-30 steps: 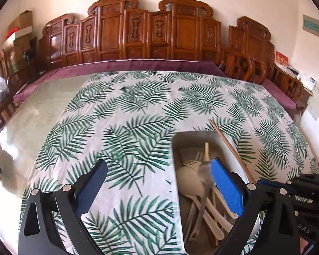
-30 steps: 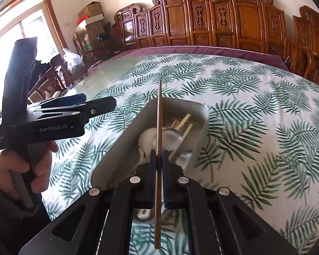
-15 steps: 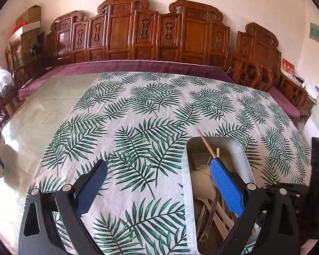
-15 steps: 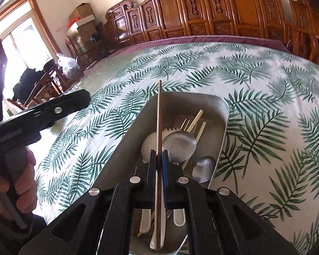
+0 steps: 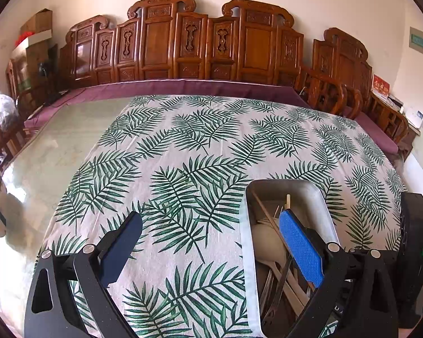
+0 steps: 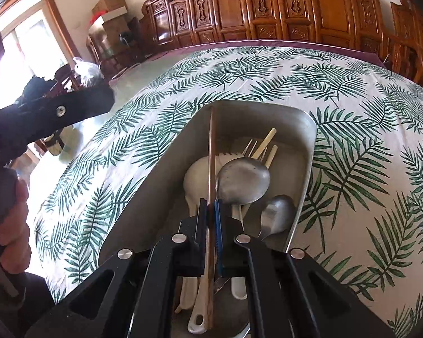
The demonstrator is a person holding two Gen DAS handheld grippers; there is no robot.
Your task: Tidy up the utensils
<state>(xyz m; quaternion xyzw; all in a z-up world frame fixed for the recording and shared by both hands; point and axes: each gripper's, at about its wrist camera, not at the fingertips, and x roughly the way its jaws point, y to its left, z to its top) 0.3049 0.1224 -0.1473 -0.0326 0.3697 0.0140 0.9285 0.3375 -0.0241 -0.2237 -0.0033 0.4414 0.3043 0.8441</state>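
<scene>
A metal tray [image 6: 307, 152] on the palm-leaf tablecloth holds metal spoons [image 6: 244, 180], white plastic spoons, forks and wooden pieces. My right gripper [image 6: 211, 205] is shut on a brown wooden chopstick [image 6: 211, 146] and holds it low inside the tray, its tip near the tray's far wall. In the left wrist view the tray [image 5: 321, 197] sits at the right with the chopstick [image 5: 263, 211] in it. My left gripper [image 5: 208, 242] is open and empty, over the cloth just left of the tray, its right finger above the tray.
The tablecloth [image 5: 200, 152] covers most of a glass-topped table [image 5: 42, 155]. Carved wooden chairs [image 5: 211, 45] line the far side. The hand holding the left gripper [image 6: 11, 219] shows at the left of the right wrist view.
My right gripper has lowered the chopstick into the tray. The left gripper has shifted slightly left and away from the tray, staying open.
</scene>
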